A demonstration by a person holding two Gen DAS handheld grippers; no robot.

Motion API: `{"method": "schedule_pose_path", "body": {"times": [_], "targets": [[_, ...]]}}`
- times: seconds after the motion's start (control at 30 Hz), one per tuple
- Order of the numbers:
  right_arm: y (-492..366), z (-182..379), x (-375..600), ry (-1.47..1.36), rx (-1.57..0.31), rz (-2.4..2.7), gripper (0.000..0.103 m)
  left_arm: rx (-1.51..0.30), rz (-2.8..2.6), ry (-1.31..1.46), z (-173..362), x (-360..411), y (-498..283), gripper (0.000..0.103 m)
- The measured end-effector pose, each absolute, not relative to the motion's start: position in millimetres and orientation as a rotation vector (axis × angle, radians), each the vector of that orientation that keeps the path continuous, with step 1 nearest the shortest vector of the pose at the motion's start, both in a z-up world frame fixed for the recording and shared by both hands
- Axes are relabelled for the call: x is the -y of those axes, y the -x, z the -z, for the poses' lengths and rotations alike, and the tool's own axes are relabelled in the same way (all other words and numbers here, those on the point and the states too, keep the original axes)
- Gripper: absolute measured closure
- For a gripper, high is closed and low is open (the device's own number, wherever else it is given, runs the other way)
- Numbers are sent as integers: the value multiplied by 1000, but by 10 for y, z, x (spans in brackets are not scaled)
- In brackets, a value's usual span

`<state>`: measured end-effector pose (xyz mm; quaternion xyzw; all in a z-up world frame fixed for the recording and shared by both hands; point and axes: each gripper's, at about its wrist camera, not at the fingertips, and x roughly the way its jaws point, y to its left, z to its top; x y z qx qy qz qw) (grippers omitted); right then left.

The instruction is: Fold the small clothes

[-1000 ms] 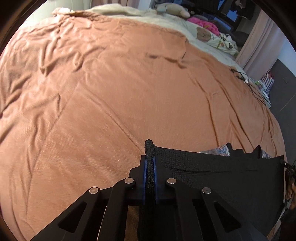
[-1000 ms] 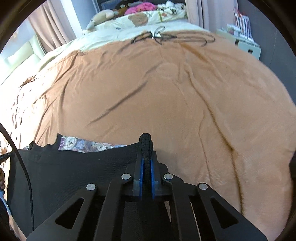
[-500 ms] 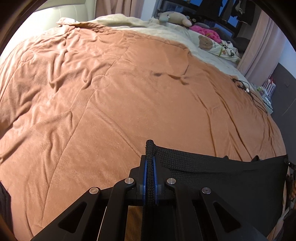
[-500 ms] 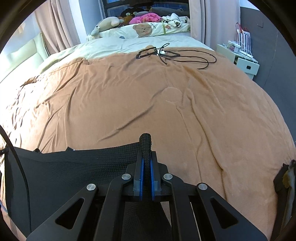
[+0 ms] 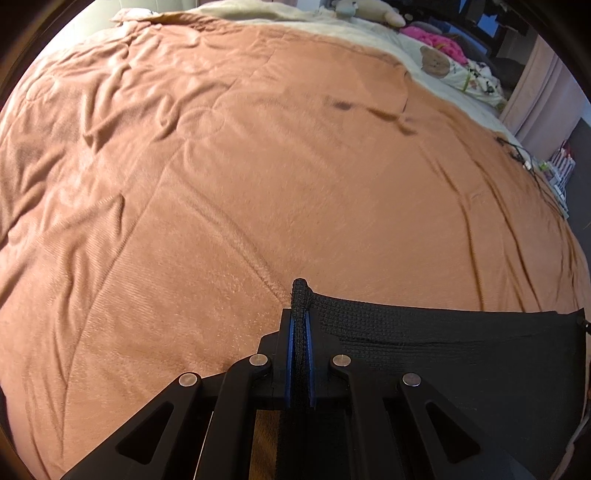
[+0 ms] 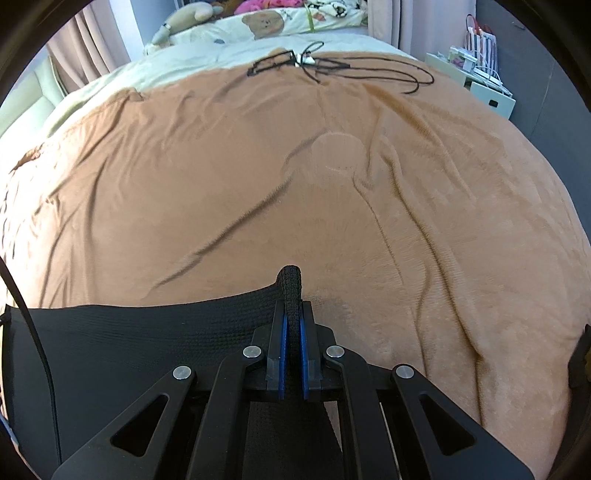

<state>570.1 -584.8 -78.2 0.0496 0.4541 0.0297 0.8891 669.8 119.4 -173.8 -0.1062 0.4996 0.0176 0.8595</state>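
A black knit garment (image 5: pixel 443 354) hangs stretched between my two grippers above the brown blanket (image 5: pixel 258 166). My left gripper (image 5: pixel 300 317) is shut on its left end, a fold of the ribbed band poking up between the blue pads. In the right wrist view the same black garment (image 6: pixel 129 343) runs off to the left, and my right gripper (image 6: pixel 290 314) is shut on its right end. The lower part of the cloth is hidden behind the gripper bodies.
The brown blanket (image 6: pixel 332 184) covers a wide bed. Black cables (image 6: pixel 332 66) lie at its far edge by a cream sheet (image 6: pixel 207 59). Stuffed toys (image 5: pixel 369 11) and bear-print bedding (image 6: pixel 266 22) sit beyond. A white side table (image 6: pixel 487 85) stands at right.
Both grippers moved forward over the bed and slightly lower, carrying the black garment. The patterned cloth seen behind its top edge a second ago is out of sight.
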Motion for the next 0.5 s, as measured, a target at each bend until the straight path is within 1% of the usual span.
{"method": "schedule_pose_path", "body": {"times": [0.1, 0.13, 0.17, 0.2, 0.23, 0.27, 0.3, 0.33, 0.47, 0.5], "targets": [[-5777, 849, 5796, -98, -982, -56, 99, -1075, -44, 245, 1771, -1206, -6701, 95], [-5777, 831, 5801, -109, -980, -63, 96, -1070, -47, 258, 1743, -1224, -6682, 92], [-5755, 804, 5806, -136, -976, -95, 94, -1066, -56, 265, 1719, -1240, -6660, 84], [-5741, 786, 5808, -152, -976, -119, 86, -1063, -75, 271, 1684, -1264, -6623, 79], [-5717, 776, 5822, -160, -978, -131, 72, -1061, -86, 280, 1655, -1285, -6591, 70], [-5680, 742, 5830, -165, -973, -142, 67, -1056, -86, 293, 1624, -1301, -6556, 67], [-5643, 709, 5839, -166, -962, -143, 62, -1051, -79, 305, 1582, -1314, -6511, 66], [-5584, 666, 5847, -169, -950, -143, 61, -1047, -73, 307, 1531, -1314, -6455, 63], [-5358, 504, 5950, -223, -925, -167, 60, -1011, -65, 292, 1297, -1290, -6198, 43], [-5302, 474, 5988, -233, -919, -169, 60, -995, -63, 299, 1234, -1297, -6117, 43]]}}
